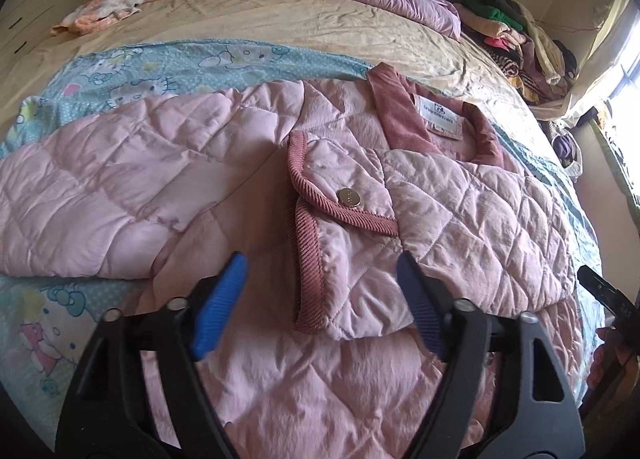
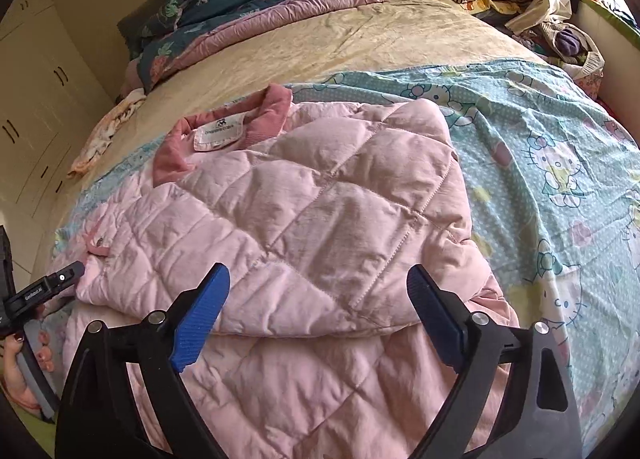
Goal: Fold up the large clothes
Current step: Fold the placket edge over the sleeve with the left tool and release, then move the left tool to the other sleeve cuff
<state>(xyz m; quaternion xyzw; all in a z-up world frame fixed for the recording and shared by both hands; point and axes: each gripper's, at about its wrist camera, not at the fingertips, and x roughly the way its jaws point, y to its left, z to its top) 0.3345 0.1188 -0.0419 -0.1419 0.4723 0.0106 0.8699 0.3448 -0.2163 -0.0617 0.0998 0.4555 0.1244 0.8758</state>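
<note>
Pink quilted jacket [image 1: 460, 199] flat on cartoon-print sheet [image 2: 560, 163], puffy diamond stitching, ribbed corduroy collar [image 1: 394, 115] – metal snap [image 1: 349, 196] on cuff, left gripper [image 1: 320, 279] and right gripper [image 2: 320, 283] both spread wide above jacket – nothing held.

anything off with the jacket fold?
Mostly tidy. On the pink jacket the folded-in sleeve lies at a slant, not square, and its end overhangs the layer beneath. No damage visible.
</note>
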